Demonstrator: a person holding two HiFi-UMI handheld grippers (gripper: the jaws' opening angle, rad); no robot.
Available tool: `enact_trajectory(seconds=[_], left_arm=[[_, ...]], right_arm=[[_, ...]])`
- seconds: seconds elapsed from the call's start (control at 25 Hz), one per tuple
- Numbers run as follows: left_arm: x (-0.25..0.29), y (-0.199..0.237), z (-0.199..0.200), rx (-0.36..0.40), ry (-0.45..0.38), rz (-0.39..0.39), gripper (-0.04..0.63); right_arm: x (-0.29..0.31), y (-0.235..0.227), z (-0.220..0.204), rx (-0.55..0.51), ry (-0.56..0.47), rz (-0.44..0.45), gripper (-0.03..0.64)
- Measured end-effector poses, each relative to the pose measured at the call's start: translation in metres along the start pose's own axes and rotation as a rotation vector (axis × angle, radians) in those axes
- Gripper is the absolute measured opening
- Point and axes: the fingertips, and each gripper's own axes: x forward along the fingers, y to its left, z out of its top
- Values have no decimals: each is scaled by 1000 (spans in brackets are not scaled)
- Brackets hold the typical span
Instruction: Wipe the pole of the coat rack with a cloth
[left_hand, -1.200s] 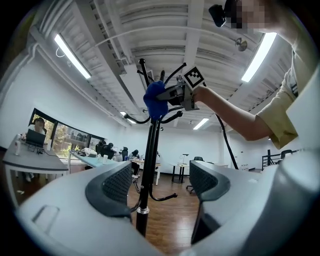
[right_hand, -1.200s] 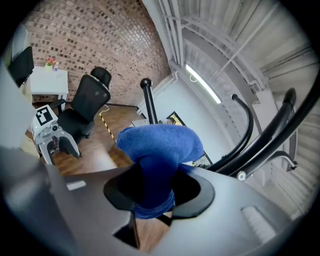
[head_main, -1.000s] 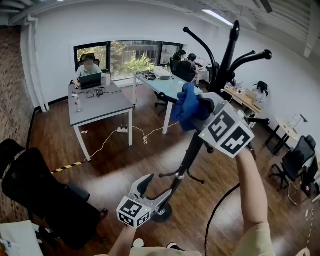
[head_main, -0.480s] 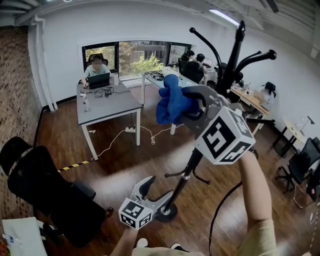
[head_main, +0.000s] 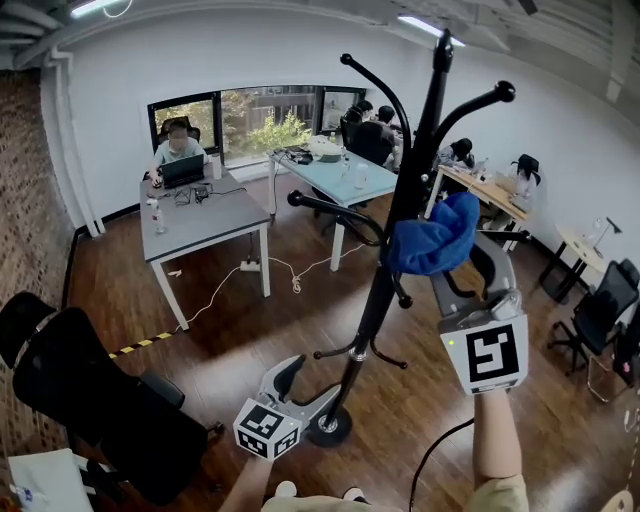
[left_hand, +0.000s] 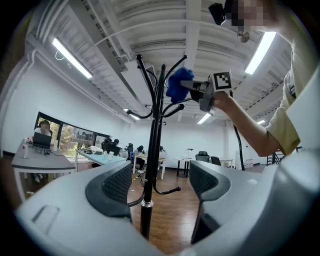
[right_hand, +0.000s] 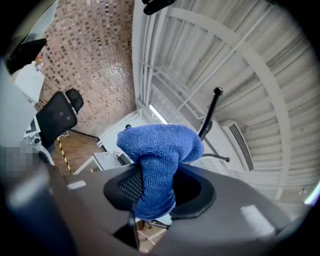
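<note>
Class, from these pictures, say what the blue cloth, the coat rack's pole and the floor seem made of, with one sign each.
Blue cloth: probably microfibre or terry; fine looped nap, bunches softly.
Coat rack pole: likely black-painted metal; thin, smooth, slightly glossy, silvery joint collar.
Floor: dark wood or wood-look planks; plank seams, glossy reflections.

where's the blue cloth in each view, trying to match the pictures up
Head view: blue cloth right of centre, beside the coat rack's pole.
Left gripper view: top centre, just right of the pole's top.
Right gripper view: centre, clamped between the right gripper's jaws.
Shared landmark: the black coat rack, in all three views.
</note>
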Motion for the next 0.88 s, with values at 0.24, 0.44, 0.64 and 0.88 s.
enact_trajectory(seconds=[0.24, 0.44, 0.64, 0.88], left_arm=[[15, -5, 2, 8, -7, -24, 341], [23, -6, 3, 9, -2, -39, 341], [24, -6, 0, 10, 2, -36, 339], [21, 1, 0, 6, 2, -17, 339]], right_arm=[[-10, 2, -48, 16, 94, -18, 143], [1, 16, -86, 121, 158, 56, 143], [23, 25, -106, 223, 143, 131, 143], [45, 44, -102, 240, 152, 277, 143]])
